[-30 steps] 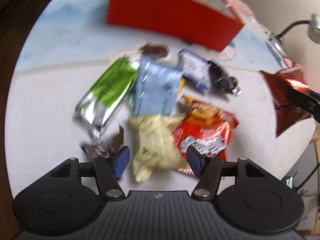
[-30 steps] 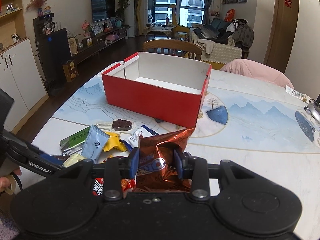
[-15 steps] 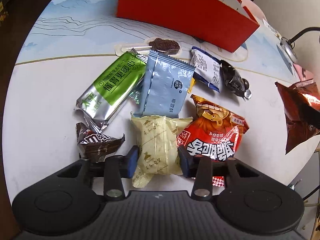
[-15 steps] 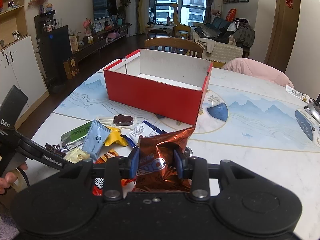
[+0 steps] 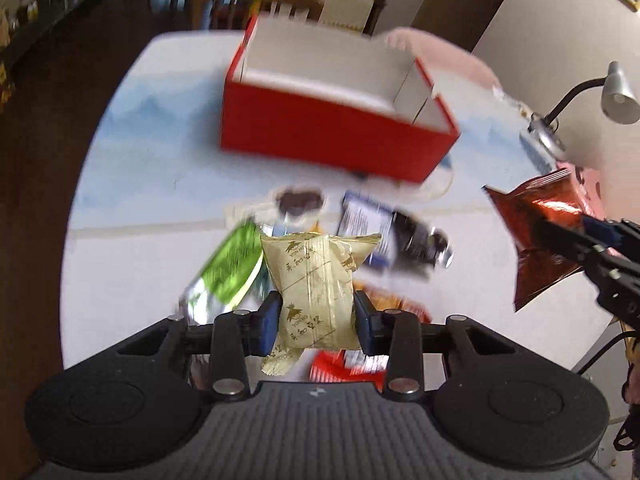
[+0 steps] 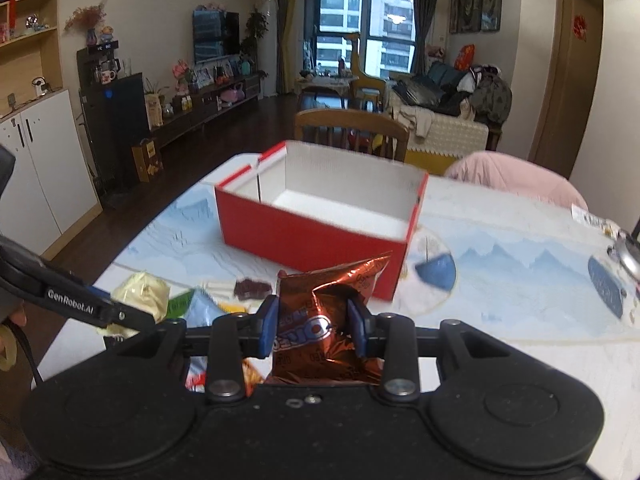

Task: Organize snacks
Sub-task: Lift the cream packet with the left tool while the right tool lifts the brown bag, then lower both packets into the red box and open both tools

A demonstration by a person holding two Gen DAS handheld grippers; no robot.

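Left gripper (image 5: 316,322) was clamped on a pale yellow packet (image 5: 316,280) held clear above the worktop (image 5: 128,248), and the right gripper (image 6: 314,326) was pinched tight on a copper-brown cookie bag (image 6: 328,320), likewise off the surface, with the red box (image 6: 316,236) just beyond both. As far as its white inside showed, that box held nothing yet, so I judged the sorting barely begun. A green packet (image 5: 234,264), a chocolate piece (image 5: 300,200), a blue-and-white packet (image 5: 364,216) and an orange-red bag (image 5: 392,304) lay loose on the worktop in front of the box, all left to move.
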